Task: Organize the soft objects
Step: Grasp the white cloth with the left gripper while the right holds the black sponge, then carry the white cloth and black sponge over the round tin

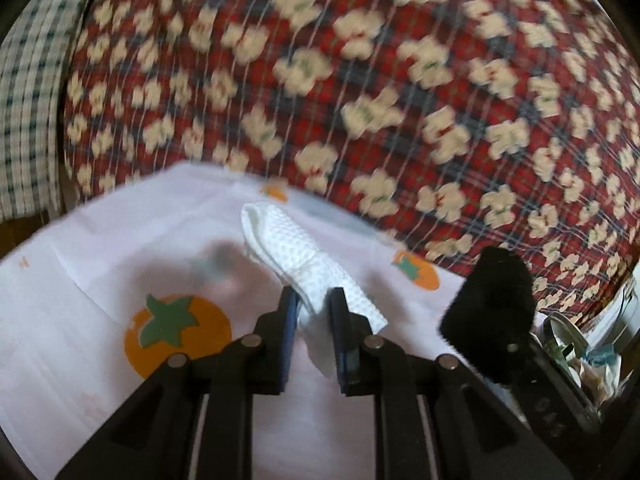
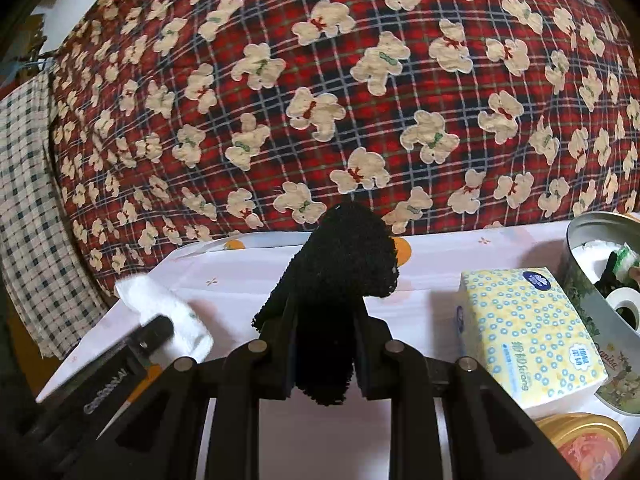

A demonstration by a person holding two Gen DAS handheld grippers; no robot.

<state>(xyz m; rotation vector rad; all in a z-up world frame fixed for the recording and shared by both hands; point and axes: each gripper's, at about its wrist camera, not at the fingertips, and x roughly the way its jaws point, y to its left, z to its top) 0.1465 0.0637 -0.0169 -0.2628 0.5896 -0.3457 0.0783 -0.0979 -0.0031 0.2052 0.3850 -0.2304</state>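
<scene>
While both my claws point slightly downward over the white tablecloth (image 1: 60, 300), each is clamped on a soft cloth.

Left claw (image 1: 313, 300) pinches a white waffle-textured cloth (image 1: 288, 240), rolled into a limp tube that juts forward above the tablecloth. Right claw (image 2: 325, 320) squeezes a black fuzzy cloth (image 2: 344, 256), draped and rounded, raised above the tablecloth beside a dotted yellow tissue pack (image 2: 528, 332) and a round metal tin (image 2: 588, 236).

Both wrist views close above the white tablecloth (image 1: 60, 320), facing the red quilt (image 2: 360, 80), shared.
</scene>
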